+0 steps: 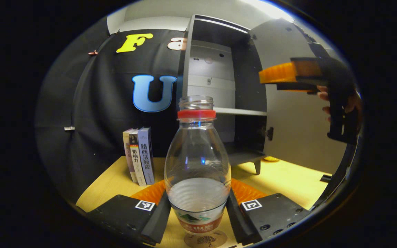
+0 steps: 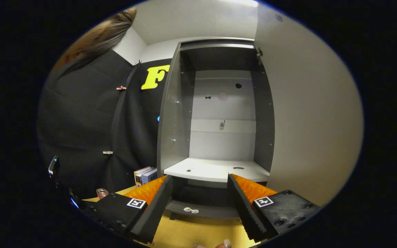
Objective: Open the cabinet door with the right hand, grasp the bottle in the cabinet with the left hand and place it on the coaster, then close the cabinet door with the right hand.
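Note:
A clear plastic bottle [image 1: 197,155] with a red neck ring and no cap stands upright between my left gripper's fingers [image 1: 157,213]. My left gripper [image 1: 198,193] is shut on the bottle's lower body, with both fingers pressed on its sides. The bottle's base is at a round cork coaster [image 1: 206,239] on the wooden table; I cannot tell if they touch. The grey cabinet [image 1: 219,69] stands behind with its door [image 1: 298,137] swung wide open. My right gripper [image 2: 199,179] is open and empty, facing the cabinet's bare shelf [image 2: 215,168], with the door [image 2: 308,120] to its right.
Three books [image 1: 140,158] stand upright on the yellow table [image 1: 281,175] left of the cabinet. A hand holds the right gripper [image 1: 288,74] up near the door. A person in black [image 2: 81,103] stands at the left in the right gripper view.

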